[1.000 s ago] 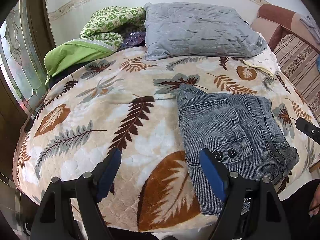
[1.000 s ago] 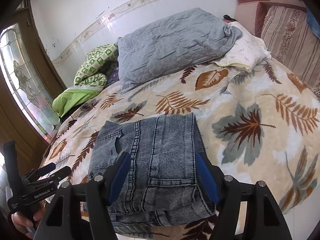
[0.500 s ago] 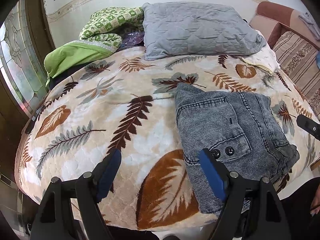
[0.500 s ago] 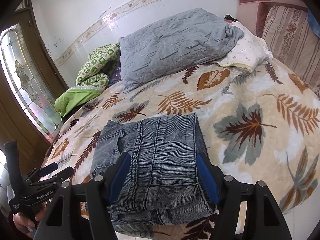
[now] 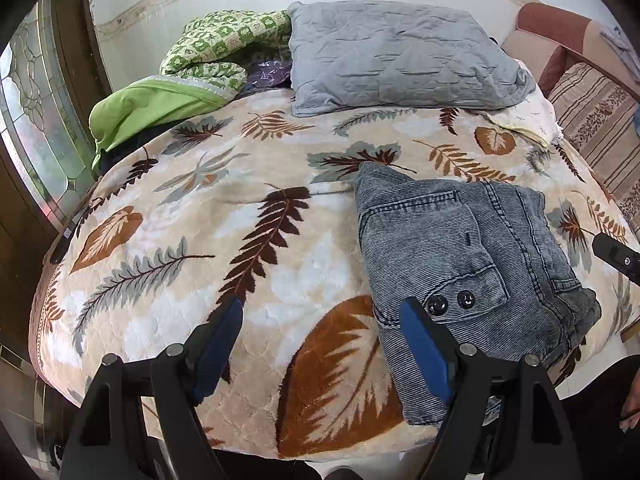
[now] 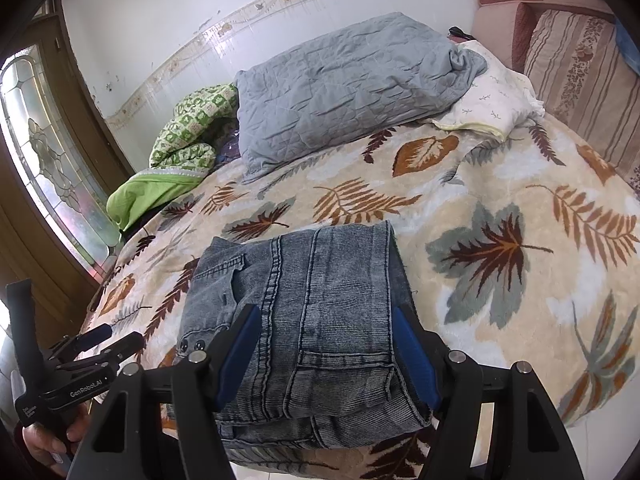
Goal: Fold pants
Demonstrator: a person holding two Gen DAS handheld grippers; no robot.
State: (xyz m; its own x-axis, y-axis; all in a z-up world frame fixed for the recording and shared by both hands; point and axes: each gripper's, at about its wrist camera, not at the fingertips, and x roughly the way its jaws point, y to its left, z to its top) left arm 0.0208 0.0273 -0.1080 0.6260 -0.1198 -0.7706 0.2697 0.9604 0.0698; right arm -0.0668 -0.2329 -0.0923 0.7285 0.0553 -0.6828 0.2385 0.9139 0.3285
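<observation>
Your left claw (image 5: 320, 344) is wide open and holds nothing. Its two blue fingers (image 5: 218, 338) hang over the near edge of the bed, above a big brown leaf on the blanket (image 5: 240, 240). The right one of those fingers is just beside the near left corner of the pants (image 5: 460, 256).

Your right claw (image 6: 326, 354) is wide open too, with nothing in it. Its blue fingers (image 6: 412, 354) sit on each side of the pants (image 6: 312, 308), over the near end of the pile. You cannot tell if they touch the cloth.

The pants are gray-blue jeans, folded into a thick, neat block. They lie on the blanket near the front edge of the bed, toward its right side in the left view. Two dark buttons (image 5: 452, 302) show on a pocket flap at the near left corner.

At the far edge of the bed lies a gray pillow (image 5: 400, 56). A green quilt (image 5: 192, 72) is bunched at the far left corner. A small white pillow (image 6: 492, 100) peeks out by the gray one, next to a striped cushion (image 6: 576, 76) on the right.
</observation>
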